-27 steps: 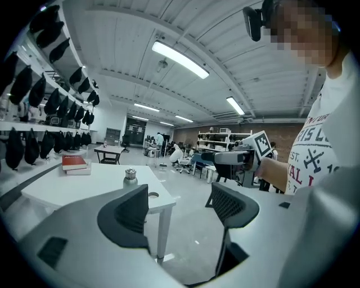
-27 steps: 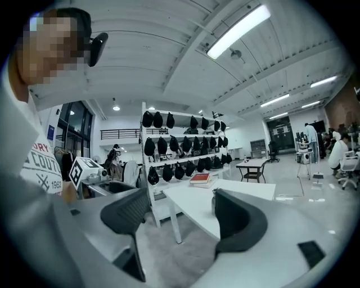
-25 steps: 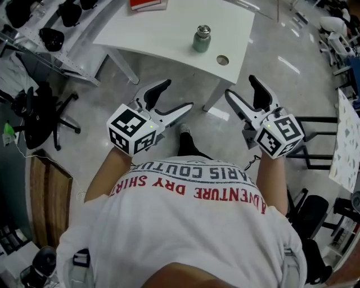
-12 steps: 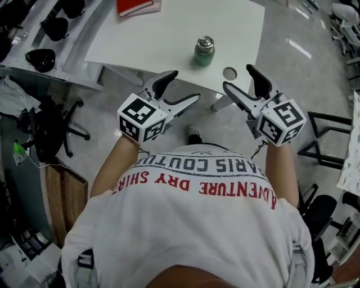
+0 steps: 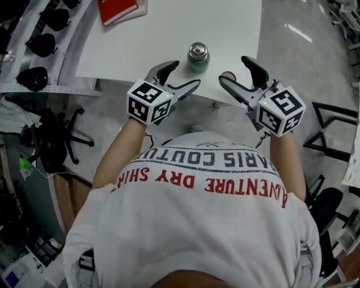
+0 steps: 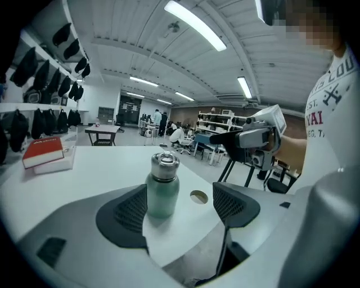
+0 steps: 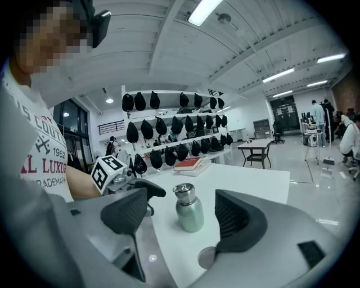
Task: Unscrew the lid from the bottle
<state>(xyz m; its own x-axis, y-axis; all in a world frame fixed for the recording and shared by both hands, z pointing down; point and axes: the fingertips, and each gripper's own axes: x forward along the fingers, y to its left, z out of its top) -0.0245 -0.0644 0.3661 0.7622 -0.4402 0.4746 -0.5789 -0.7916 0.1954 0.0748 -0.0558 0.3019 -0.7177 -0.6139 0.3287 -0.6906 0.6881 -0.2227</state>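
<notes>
A small green bottle [image 5: 198, 58] with a silver screw lid [image 5: 197, 50] stands upright near the front edge of the white table [image 5: 169, 34]. The bottle [image 6: 162, 191] shows ahead between the left jaws, the lid [image 6: 164, 160] on top. From the right, the bottle [image 7: 189, 211] stands ahead of the jaws. My left gripper [image 5: 180, 75] hovers open just left of the bottle, at the table edge. My right gripper [image 5: 236, 72] hangs open to the bottle's right. Neither touches it.
A round cable hole [image 5: 226, 76] sits in the table near the right gripper. A red book [image 5: 116, 9] lies at the table's far left. Shelves with black caps [image 5: 35, 34] and an office chair [image 5: 48, 140] stand left; black frames [image 5: 332, 135] stand right.
The person has stepped closer to the table. Both open grippers moved forward and now flank the bottle at the table's front edge.
</notes>
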